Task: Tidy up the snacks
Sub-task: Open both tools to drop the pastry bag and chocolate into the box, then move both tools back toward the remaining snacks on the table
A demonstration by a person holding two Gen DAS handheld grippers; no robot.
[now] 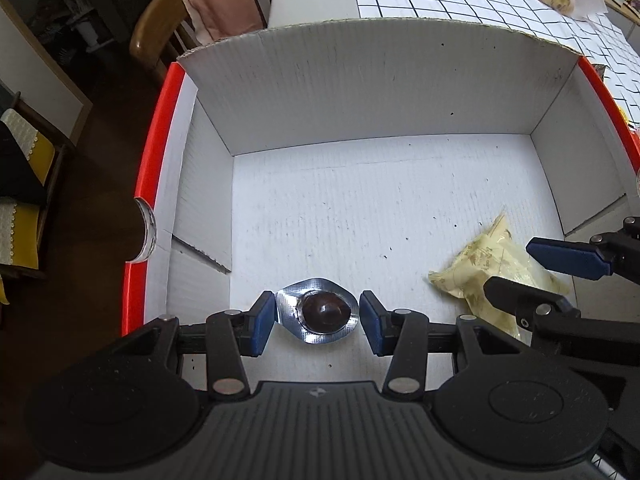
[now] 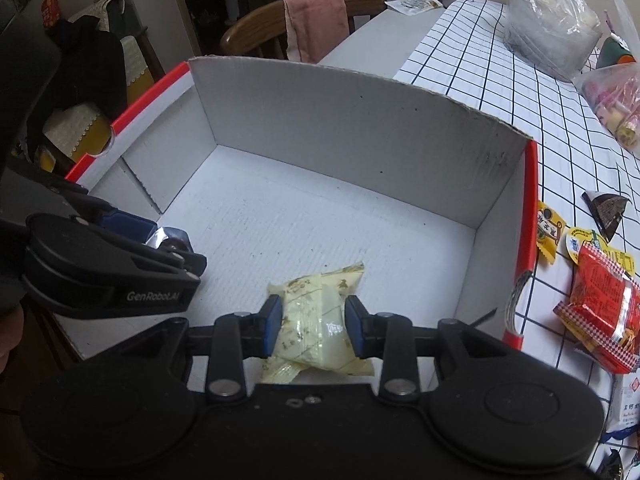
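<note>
A white cardboard box with red rims (image 1: 360, 92) (image 2: 360, 128) stands on the table. My left gripper (image 1: 318, 316) is inside it, low over the floor. Its blue pads (image 1: 264, 320) flank a foil-backed blister holding a dark chocolate (image 1: 322, 311), with small gaps on both sides; the blister lies on the box floor. It shows partly in the right wrist view (image 2: 170, 242). My right gripper (image 2: 312, 326) is shut on a pale yellow snack packet (image 2: 316, 312), also seen in the left wrist view (image 1: 492, 264), low in the box's right part.
Loose snacks lie on the checked tablecloth right of the box: a red packet (image 2: 600, 304), small yellow packets (image 2: 548, 232), a dark triangular one (image 2: 608, 208). Plastic bags (image 2: 552, 20) sit farther back. A wooden chair with a pink cloth (image 2: 316, 20) stands behind the box.
</note>
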